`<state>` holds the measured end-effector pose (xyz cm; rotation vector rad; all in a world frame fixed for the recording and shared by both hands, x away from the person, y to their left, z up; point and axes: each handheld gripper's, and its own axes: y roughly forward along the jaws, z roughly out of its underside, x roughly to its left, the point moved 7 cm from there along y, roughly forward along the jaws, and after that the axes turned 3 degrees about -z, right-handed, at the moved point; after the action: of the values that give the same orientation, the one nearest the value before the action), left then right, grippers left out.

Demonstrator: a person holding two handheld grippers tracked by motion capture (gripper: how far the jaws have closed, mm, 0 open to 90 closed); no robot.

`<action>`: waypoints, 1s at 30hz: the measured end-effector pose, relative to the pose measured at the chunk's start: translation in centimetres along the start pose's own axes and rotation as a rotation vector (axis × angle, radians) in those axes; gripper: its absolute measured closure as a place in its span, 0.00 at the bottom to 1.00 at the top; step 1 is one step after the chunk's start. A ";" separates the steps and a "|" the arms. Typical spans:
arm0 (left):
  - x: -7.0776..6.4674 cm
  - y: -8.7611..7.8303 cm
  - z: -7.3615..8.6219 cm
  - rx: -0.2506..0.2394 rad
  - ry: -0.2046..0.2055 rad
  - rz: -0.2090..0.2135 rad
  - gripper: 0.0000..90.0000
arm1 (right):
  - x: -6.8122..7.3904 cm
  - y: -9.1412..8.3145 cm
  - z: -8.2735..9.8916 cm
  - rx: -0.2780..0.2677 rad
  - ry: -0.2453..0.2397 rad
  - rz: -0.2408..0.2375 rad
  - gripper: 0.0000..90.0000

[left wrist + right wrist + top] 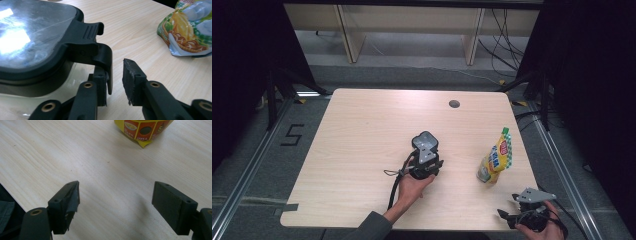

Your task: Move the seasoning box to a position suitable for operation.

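Note:
A clear container with a black lid stands mid-table, and its black latch clip hangs over the near edge. My left gripper has its jaws on either side of that clip. The left pad sits against the clip, while the right pad stands a small gap away from it. From above, the left gripper meets the container from the near side. My right gripper hovers open and empty over the table's front right corner.
A yellow and green food pouch stands upright right of the container, ahead of the right gripper and to the far right of the left one. The wooden table has a cable hole near its far edge.

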<state>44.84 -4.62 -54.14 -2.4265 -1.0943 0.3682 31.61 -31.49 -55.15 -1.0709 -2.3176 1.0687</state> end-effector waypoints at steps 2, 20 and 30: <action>0.2 0.0 -0.1 -0.017 -0.007 -0.013 0.91 | 0.0 0.0 0.1 0.004 0.000 -0.003 0.26; 1.4 -3.7 1.6 0.034 0.002 0.088 0.88 | -0.1 0.0 0.1 0.003 0.001 -0.003 0.26; 2.7 -6.3 3.0 0.067 0.053 0.093 0.85 | -0.1 0.0 0.1 0.003 0.000 -0.004 0.26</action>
<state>41.29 1.96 -53.69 -2.4192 -0.9342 0.3626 31.62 -31.62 -55.26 -1.0641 -2.3165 1.0700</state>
